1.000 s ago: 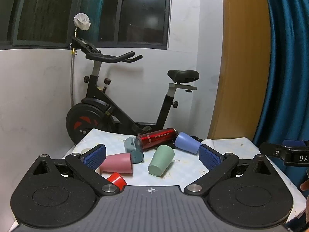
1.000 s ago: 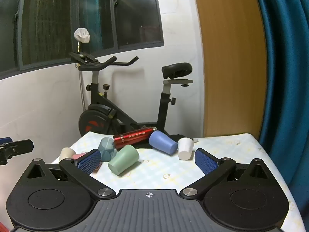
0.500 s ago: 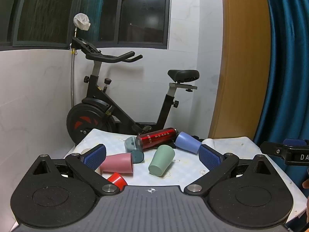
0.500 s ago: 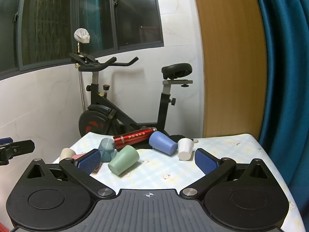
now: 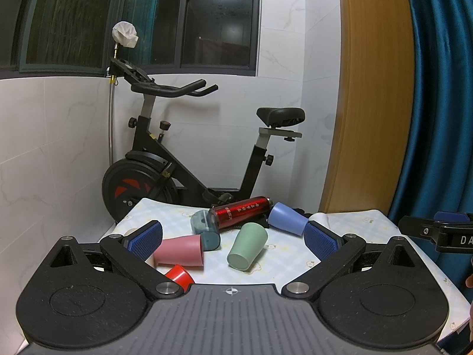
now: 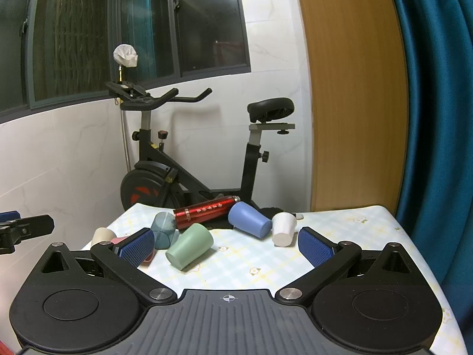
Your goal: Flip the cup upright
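Several cups lie on their sides on the checked tablecloth point(image 5: 283, 263): a green cup point(image 5: 247, 247) point(image 6: 189, 245), a pink cup point(image 5: 180, 251), a blue cup point(image 5: 288, 218) point(image 6: 249, 219), a teal cup point(image 5: 204, 230) point(image 6: 164, 230), a small red cup point(image 5: 179, 276). A white cup point(image 6: 283, 229) stands upside down and a cream cup point(image 6: 102, 236) sits at the far left. My left gripper point(image 5: 233, 241) is open and empty, short of the green and pink cups. My right gripper point(image 6: 226, 245) is open and empty, short of the green cup.
A red metal bottle point(image 5: 241, 211) point(image 6: 207, 211) lies on its side behind the cups. An exercise bike point(image 5: 183, 159) stands behind the table by the tiled wall. A wooden panel point(image 6: 351, 94) and a blue curtain point(image 6: 440, 103) are on the right.
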`<state>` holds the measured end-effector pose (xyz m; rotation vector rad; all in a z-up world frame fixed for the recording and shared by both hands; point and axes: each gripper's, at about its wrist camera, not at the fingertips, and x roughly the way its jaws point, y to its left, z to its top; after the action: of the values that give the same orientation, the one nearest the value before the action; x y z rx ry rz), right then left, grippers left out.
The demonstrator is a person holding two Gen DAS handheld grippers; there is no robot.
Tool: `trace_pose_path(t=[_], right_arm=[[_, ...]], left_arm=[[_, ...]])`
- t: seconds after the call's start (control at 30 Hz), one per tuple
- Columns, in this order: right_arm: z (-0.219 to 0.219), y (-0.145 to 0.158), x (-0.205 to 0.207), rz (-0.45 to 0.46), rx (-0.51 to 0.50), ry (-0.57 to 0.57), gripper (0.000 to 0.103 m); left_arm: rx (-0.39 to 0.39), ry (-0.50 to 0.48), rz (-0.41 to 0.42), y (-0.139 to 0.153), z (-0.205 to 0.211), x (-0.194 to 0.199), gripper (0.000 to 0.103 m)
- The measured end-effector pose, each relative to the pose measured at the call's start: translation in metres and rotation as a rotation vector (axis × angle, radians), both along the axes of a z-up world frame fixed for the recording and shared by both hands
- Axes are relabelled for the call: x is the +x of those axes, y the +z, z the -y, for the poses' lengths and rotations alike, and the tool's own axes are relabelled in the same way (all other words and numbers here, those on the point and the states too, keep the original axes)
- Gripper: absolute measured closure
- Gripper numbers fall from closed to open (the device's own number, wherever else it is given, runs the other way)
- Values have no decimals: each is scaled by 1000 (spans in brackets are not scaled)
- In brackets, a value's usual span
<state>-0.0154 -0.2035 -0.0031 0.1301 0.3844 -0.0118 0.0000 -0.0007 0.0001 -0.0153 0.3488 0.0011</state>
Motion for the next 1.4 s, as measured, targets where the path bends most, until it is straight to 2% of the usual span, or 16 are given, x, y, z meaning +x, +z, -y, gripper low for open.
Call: trace_pose_path(t=[1.4], right_arm=[[0, -3, 0, 10, -3, -8, 0]], left_arm=[[11, 6, 20, 2, -1, -3, 0]])
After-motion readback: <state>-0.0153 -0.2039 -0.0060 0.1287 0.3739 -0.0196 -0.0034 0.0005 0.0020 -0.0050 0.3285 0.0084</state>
